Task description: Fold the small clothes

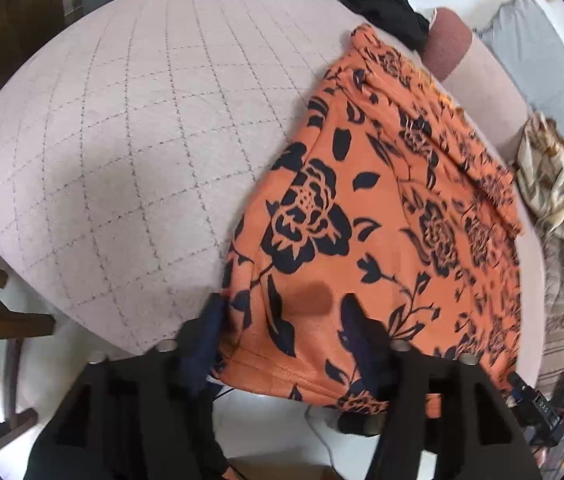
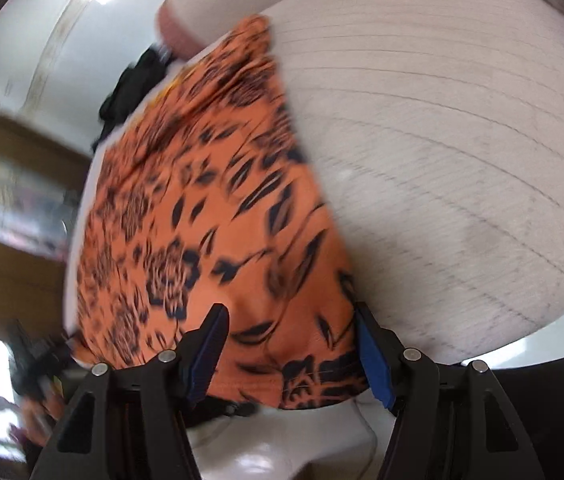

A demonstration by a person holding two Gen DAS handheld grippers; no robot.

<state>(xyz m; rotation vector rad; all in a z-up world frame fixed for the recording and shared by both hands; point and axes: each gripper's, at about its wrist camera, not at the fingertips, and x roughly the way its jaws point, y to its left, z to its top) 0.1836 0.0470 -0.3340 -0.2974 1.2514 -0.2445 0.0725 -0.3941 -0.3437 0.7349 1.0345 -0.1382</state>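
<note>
Orange floral garment (image 1: 365, 216) lies flat on the quilted bed (image 1: 122, 128), long axis running away from both grippers, near hem hanging at the bed's front edge directly under them. Left gripper (image 1: 282, 312) and right gripper (image 2: 289, 320) both sit partly open, jaws straddling that hem; pads apparently not yet clamped, nothing lifted. Neither hand is clearly nearer.

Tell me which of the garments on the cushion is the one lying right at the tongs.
The orange floral garment: its near hem lies between both tongs. The black garment sits at the cushion's far edge, and the cream patterned one lies off to the side.
</note>
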